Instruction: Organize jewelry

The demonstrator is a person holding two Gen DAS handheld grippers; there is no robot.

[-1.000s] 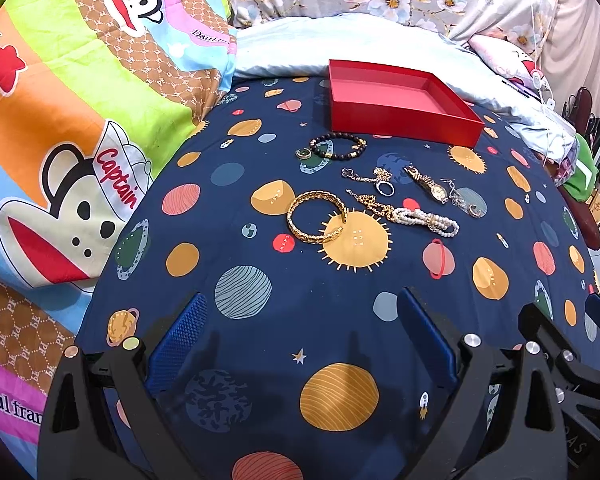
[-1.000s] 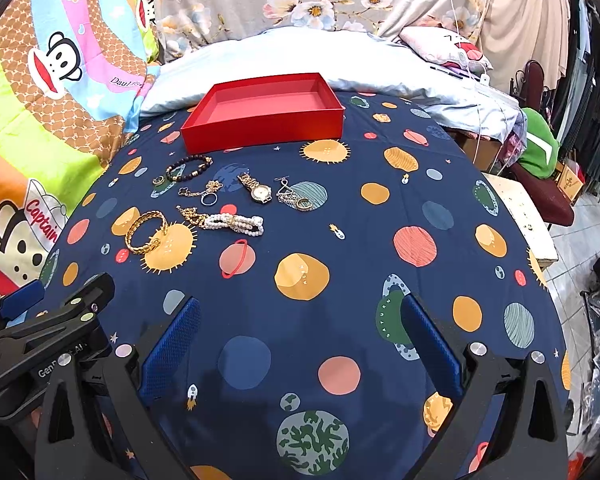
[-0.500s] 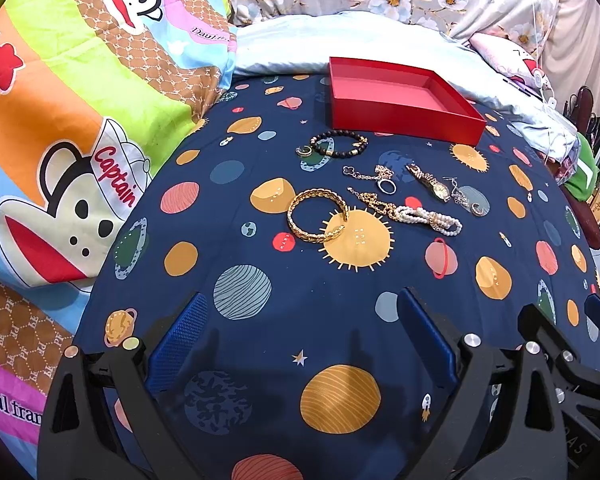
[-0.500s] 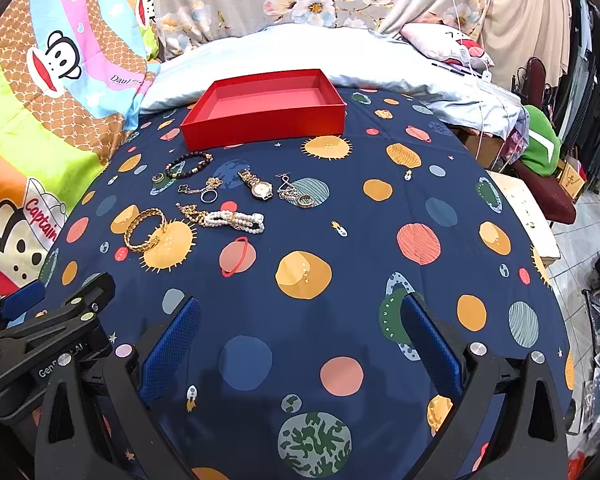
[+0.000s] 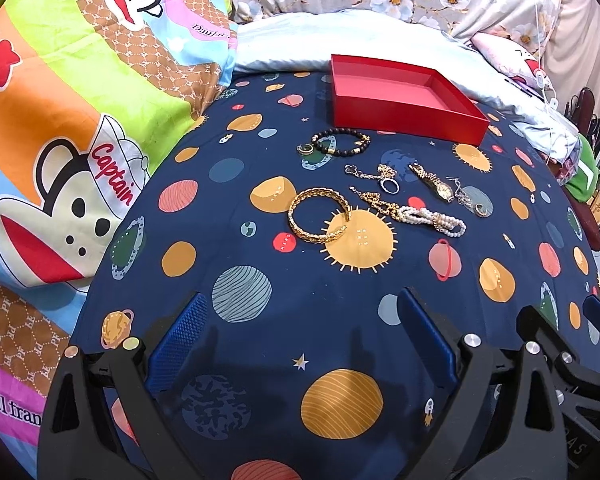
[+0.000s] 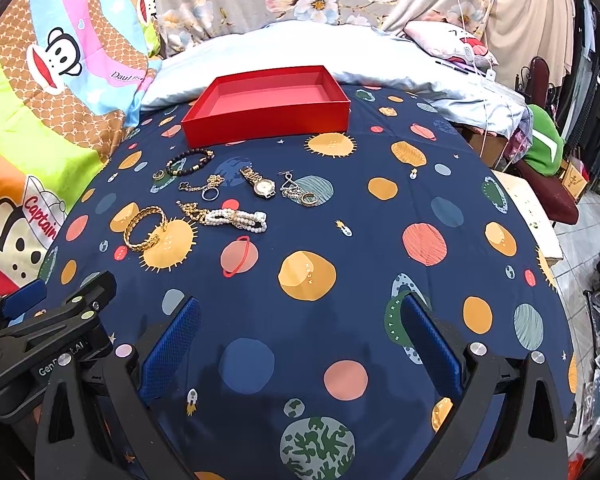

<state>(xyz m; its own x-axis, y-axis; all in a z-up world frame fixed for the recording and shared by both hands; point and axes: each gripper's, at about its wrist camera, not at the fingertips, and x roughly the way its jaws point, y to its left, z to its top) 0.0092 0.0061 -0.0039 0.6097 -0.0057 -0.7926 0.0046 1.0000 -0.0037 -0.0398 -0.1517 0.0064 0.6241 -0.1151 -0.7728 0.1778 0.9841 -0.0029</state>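
Note:
An empty red box stands at the far side of a navy planet-print sheet. In front of it lie a black bead bracelet, a gold braided bangle, a pearl bracelet, a gold watch, a ring on a chain and a silver chain. My left gripper and my right gripper are both open and empty, hovering well short of the jewelry.
A cartoon monkey blanket lies along the left. Pale blue bedding and floral pillows sit behind the box. The bed edge drops off at the right toward a stool and clutter. The left gripper's body shows at lower left in the right wrist view.
Both views have shifted very slightly forward toward the jewelry. Both grippers stay open and nothing on the sheet has moved.

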